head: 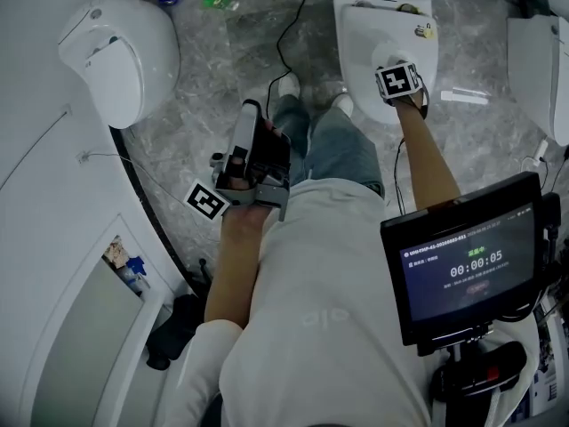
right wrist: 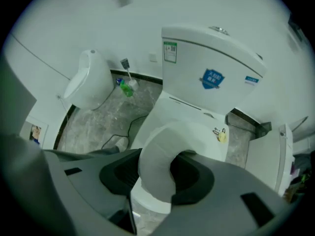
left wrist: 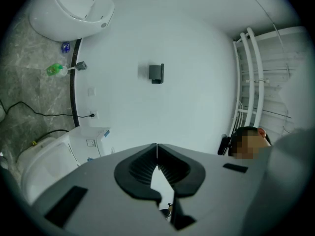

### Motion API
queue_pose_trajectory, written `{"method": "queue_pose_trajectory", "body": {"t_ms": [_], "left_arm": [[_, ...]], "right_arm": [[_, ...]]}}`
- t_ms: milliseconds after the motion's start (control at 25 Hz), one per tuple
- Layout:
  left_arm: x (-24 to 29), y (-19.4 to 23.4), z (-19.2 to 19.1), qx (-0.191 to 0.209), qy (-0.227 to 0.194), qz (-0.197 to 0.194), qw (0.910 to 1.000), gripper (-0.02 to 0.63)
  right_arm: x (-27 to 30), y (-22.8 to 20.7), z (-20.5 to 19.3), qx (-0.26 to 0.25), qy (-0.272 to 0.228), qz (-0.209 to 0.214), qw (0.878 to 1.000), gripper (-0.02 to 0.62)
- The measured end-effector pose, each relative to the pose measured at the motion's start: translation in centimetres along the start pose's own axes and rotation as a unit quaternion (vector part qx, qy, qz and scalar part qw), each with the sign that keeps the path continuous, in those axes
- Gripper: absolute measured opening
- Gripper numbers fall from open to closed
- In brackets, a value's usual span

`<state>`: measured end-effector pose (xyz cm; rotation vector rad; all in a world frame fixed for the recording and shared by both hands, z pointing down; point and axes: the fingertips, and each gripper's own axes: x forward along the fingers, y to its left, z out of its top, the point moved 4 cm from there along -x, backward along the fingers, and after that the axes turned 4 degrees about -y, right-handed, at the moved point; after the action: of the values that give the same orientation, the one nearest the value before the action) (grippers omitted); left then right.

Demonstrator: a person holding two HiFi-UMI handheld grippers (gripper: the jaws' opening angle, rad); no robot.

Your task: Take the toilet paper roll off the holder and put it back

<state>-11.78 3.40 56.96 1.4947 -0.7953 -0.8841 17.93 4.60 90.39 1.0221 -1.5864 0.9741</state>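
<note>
In the right gripper view a white toilet paper roll (right wrist: pixel 156 167) sits squeezed between the dark pads, so my right gripper (right wrist: pixel 160 171) is shut on it. The head view shows that right gripper (head: pixel 400 76) stretched forward over the toilet bowl (head: pixel 360 25), with the roll hidden beneath its marker cube. My left gripper (head: pixel 250 116) is held close to the person's waist. Its jaws (left wrist: pixel 157 149) are shut with nothing between them and face a white wall. A small dark fixture (left wrist: pixel 156 73) is mounted on that wall; whether it is the holder I cannot tell.
A white toilet (right wrist: pixel 206 82) with its tank stands straight ahead. A urinal (head: pixel 120 56) hangs on the left wall, and a green bottle (head: pixel 216 0) sits on the marble floor. A black cable (head: pixel 286 43) trails across the floor. A screen (head: pixel 464 261) is mounted at the right.
</note>
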Motion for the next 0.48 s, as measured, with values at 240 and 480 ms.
{"method": "queue_pose_trajectory", "body": {"t_ms": [240, 480], "left_arm": [[0.2, -6.5, 1.9, -0.003, -0.005, -0.052, 0.9986, 0.005], [2.6, -13.3, 6.2, -0.005, -0.004, -0.102, 0.9948, 0.005]], "right_arm": [[-11.3, 3.9, 9.1, 0.029, -0.107, 0.031, 0.993, 0.181], [-24.5, 10.0, 21.0, 0.057, -0.224, 0.114, 0.966, 0.181]]}}
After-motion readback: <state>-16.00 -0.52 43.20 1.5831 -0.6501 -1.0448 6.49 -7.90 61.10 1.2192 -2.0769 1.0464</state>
